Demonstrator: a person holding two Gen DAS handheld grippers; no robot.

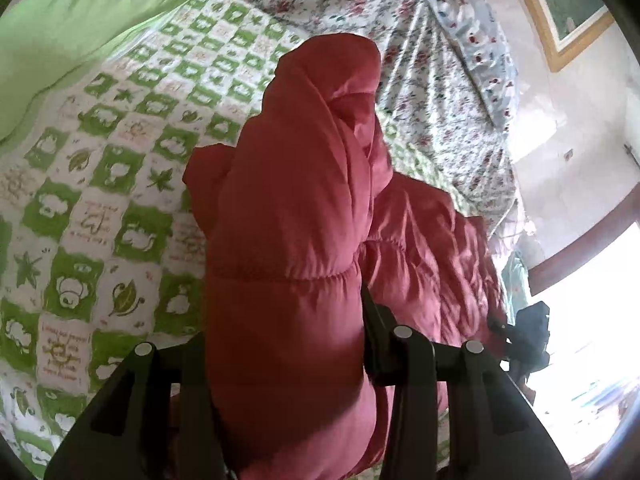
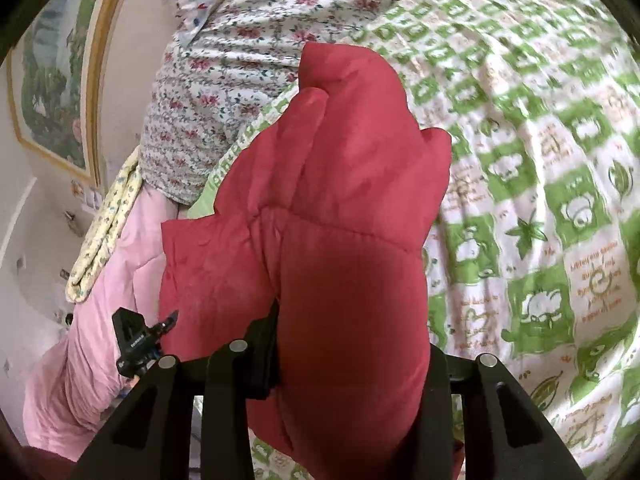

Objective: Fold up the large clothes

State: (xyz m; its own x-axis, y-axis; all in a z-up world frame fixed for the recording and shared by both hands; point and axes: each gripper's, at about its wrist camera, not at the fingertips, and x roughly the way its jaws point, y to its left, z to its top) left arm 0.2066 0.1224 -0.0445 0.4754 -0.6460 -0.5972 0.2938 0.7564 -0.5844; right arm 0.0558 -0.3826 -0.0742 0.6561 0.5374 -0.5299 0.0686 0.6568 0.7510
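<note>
A red puffy quilted jacket [image 1: 296,208] fills the middle of the left wrist view, bunched and lifted over the bed. My left gripper [image 1: 284,320] is shut on a thick fold of it, with the black fingers [image 1: 374,332] pressed into both sides. In the right wrist view the same red jacket [image 2: 344,216] hangs in folds from my right gripper [image 2: 352,340], which is shut on another thick fold. The other gripper shows small at the right edge of the left wrist view [image 1: 528,332] and at the left of the right wrist view [image 2: 136,340].
The bed is covered with a green-and-white checked sheet [image 1: 100,200] [image 2: 540,200]. A floral quilt [image 1: 432,92] [image 2: 240,60] is piled at the head. A pink quilt [image 2: 100,320] lies at the bedside. A framed picture [image 2: 52,80] hangs on the wall. A bright window [image 1: 592,340] is to the right.
</note>
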